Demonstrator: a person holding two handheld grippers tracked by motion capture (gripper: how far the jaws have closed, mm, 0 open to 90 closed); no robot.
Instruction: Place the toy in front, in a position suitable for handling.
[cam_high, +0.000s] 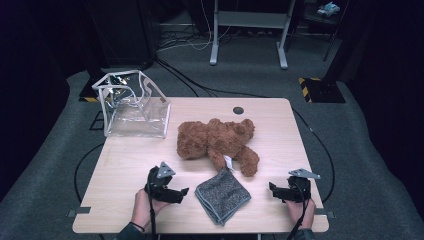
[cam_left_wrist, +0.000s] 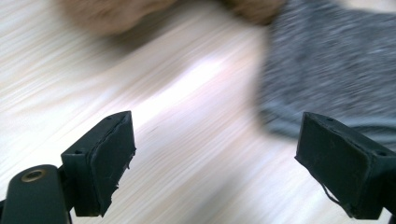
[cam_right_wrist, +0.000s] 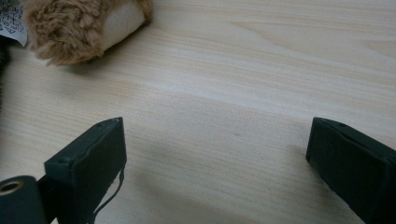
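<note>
- standing at the far left corner of the pale wooden table (cam_high: 125, 155), a clear plastic bag with white trim and handles (cam_high: 132, 107) sits upright with its mouth open, well apart from both grippers.
- resting near the front edge, left of the middle, the left gripper (cam_high: 181, 192) is held in the person's left hand (cam_high: 145, 207) and points right toward the cloth; in the left gripper view its two black jaws stand spread wide with bare wood between them, and the right jaw's tip lies over the cloth's near edge, though contact cannot be told.
- lying across the middle of the table, a brown furry teddy bear (cam_high: 217, 140) is on its back or side, with a white label by its leg; its blurred fur shows at the top of the left gripper view (cam_left_wrist: 107, 16).
- lying just in front of the bear's leg, toward the front edge, a folded grey speckled cloth (cam_high: 222, 195) sits between the two grippers, nearer the left one; it shows at upper right in the left gripper view (cam_left_wrist: 327, 60).
- resting near the front right corner, the right gripper (cam_high: 272, 189) is held in the right hand (cam_high: 300, 210) and points left; its jaws are spread wide over bare wood, with the bear's pale-soled foot (cam_right_wrist: 93, 25) ahead at the upper left of the right gripper view.
</note>
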